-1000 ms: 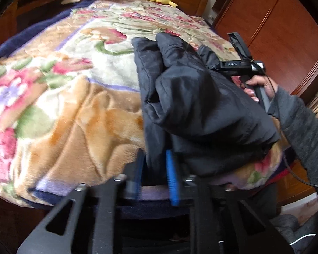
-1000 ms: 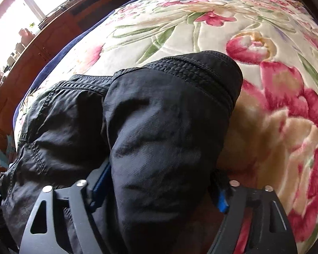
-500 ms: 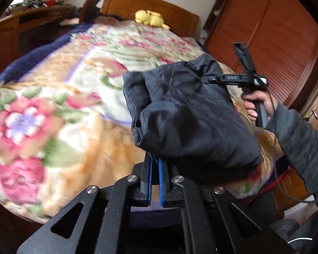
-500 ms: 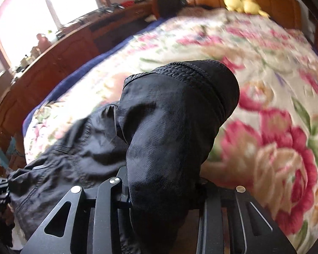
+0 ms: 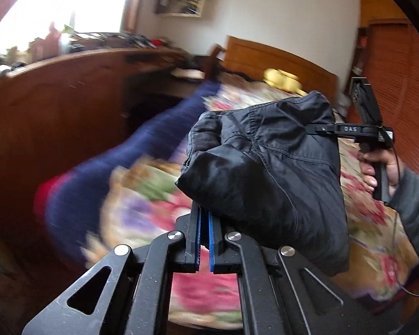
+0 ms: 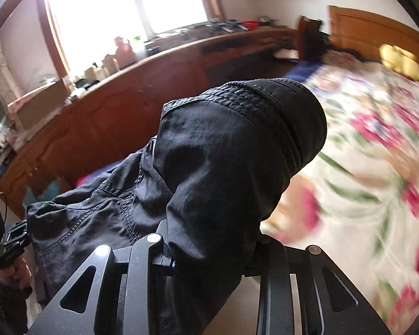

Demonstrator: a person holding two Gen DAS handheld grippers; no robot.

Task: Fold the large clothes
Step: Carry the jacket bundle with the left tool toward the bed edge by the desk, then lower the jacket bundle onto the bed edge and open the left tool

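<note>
A black jacket (image 5: 265, 167), bundled up, hangs in the air above the bed, held between both grippers. My left gripper (image 5: 205, 217) is shut, its blue pads pinching the jacket's lower near edge. In the right wrist view the jacket (image 6: 223, 153) bulges up thickly from my right gripper (image 6: 212, 240), which is shut on it; the fabric hides the pads. The left wrist view shows the right gripper (image 5: 315, 128) entering the jacket's far side, with a hand (image 5: 382, 167) on its handle. The left gripper's handle (image 6: 11, 240) shows at the right wrist view's lower left.
The bed carries a floral blanket (image 6: 363, 153) with a dark blue edge (image 5: 153, 139). A long wooden dresser (image 5: 56, 106) with clutter on top runs along the left under a bright window (image 6: 111, 14). A yellow plush toy (image 5: 282, 79) lies by the headboard (image 5: 265, 58). A wooden wardrobe (image 5: 399, 69) stands right.
Both grippers closed on the jacket and lifted it off the blanket. Both views swung up and left, toward the dresser and window.
</note>
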